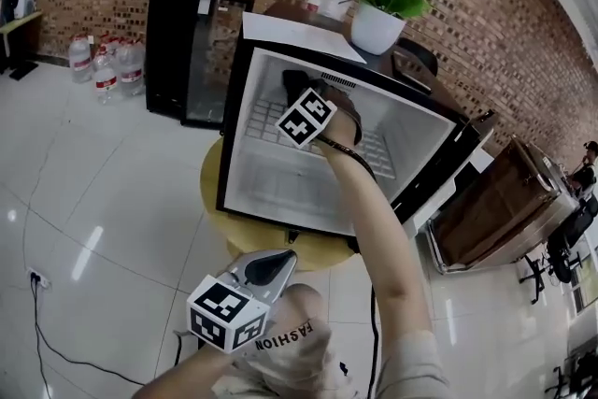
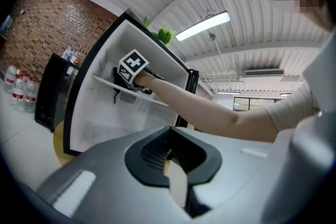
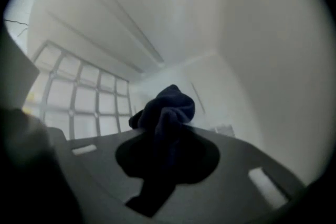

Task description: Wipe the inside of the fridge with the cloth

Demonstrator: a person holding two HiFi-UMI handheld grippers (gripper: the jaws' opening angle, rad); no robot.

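Deep inside the fridge (image 1: 245, 121), right gripper (image 3: 167, 131) clamps the cloth (image 3: 170, 102).

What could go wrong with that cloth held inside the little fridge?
The cloth, bunched in the right gripper, might snag on the wire shelf. Hard pushing could also shift the fridge on its small round table.

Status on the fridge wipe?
Right gripper shut on cloth, inside fridge above wire shelf. Left gripper shut, empty, outside. Nothing in the way.
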